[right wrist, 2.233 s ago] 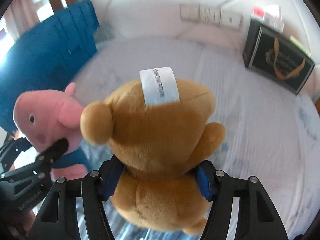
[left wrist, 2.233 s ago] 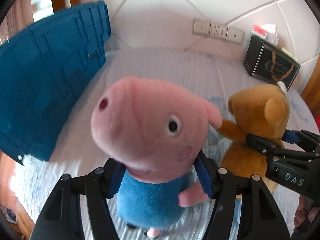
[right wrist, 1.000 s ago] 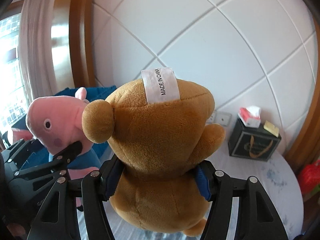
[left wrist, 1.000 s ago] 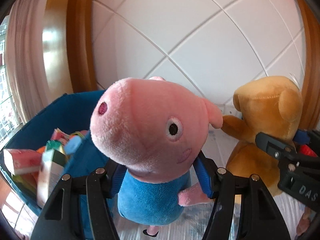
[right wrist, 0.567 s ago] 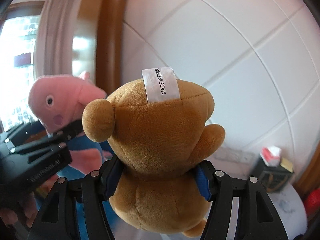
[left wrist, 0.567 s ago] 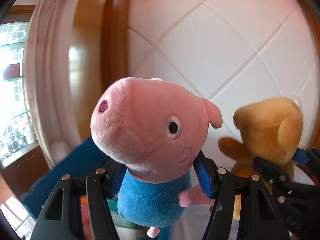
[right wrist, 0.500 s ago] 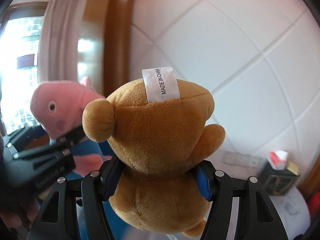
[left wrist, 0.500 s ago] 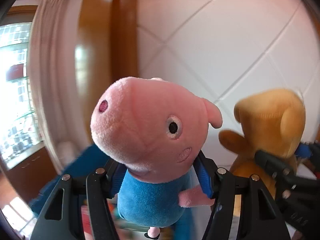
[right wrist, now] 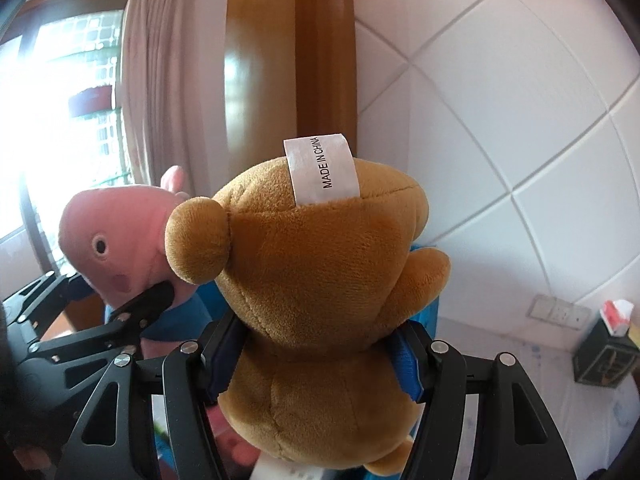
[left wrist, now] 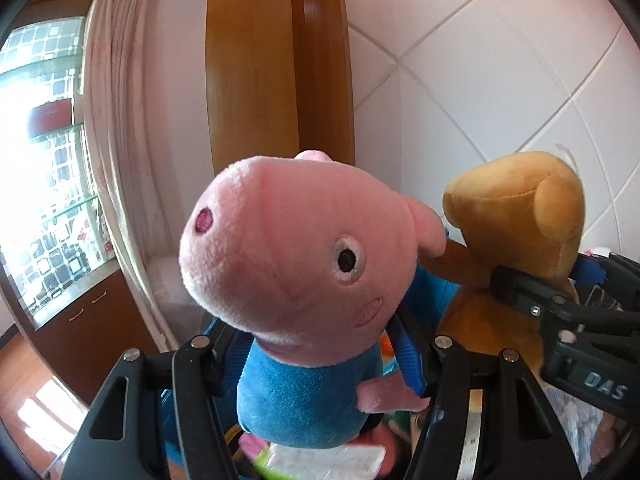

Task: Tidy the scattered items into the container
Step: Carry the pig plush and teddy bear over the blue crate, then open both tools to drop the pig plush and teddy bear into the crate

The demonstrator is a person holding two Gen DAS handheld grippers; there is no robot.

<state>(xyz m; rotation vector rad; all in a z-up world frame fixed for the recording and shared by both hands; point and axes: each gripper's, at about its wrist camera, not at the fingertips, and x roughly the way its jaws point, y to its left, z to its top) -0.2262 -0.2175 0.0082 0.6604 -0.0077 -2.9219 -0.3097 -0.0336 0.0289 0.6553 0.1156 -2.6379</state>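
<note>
I have the pink pig plush [left wrist: 296,264] clamped at its blue body between the blue pads of my left gripper [left wrist: 320,356], held up in the air. Just beside it, the brown teddy bear [right wrist: 320,304] is pinched at the waist by my right gripper [right wrist: 316,356], its white tag [right wrist: 322,168] standing up. The two toys nearly touch. Below them I glimpse blurred colourful items and blue container wall [right wrist: 426,320]. Behind stand a wooden panel [left wrist: 276,60], curtain [left wrist: 120,120] and white tiled wall [right wrist: 520,120].
</note>
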